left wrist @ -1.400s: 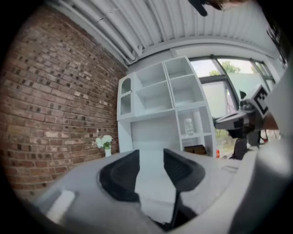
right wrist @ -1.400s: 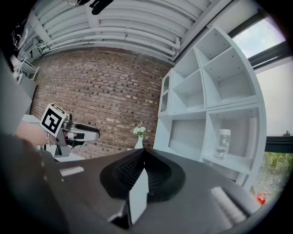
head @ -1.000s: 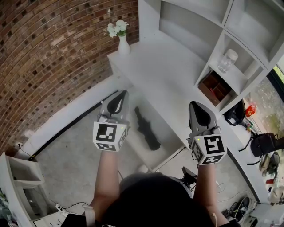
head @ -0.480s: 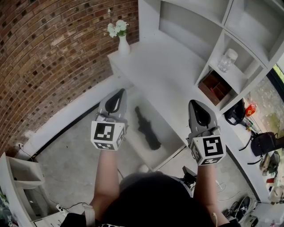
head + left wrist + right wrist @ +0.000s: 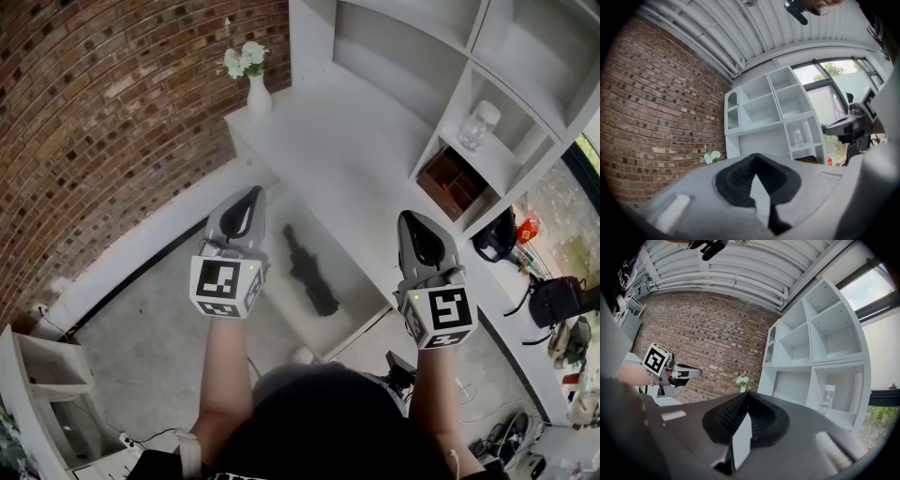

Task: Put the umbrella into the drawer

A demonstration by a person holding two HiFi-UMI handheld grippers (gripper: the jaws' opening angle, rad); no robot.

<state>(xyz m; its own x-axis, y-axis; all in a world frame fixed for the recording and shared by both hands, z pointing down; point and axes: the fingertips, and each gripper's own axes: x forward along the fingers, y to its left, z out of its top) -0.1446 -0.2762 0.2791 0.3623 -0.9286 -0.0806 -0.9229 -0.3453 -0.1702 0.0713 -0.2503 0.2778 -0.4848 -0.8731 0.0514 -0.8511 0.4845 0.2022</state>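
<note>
A black folded umbrella lies inside the open white drawer under the countertop, seen in the head view between my two grippers. My left gripper hovers over the drawer's left edge, held level, its jaws shut with nothing in them. To the right of the drawer, above the countertop's front, my right gripper also points level. Its jaws meet at the tip and hold nothing. Neither gripper touches the umbrella.
A white vase of flowers stands at the far end of the white countertop. The shelf unit behind holds a glass jar and a brown box. A brick wall is on the left, and bags are on the floor at right.
</note>
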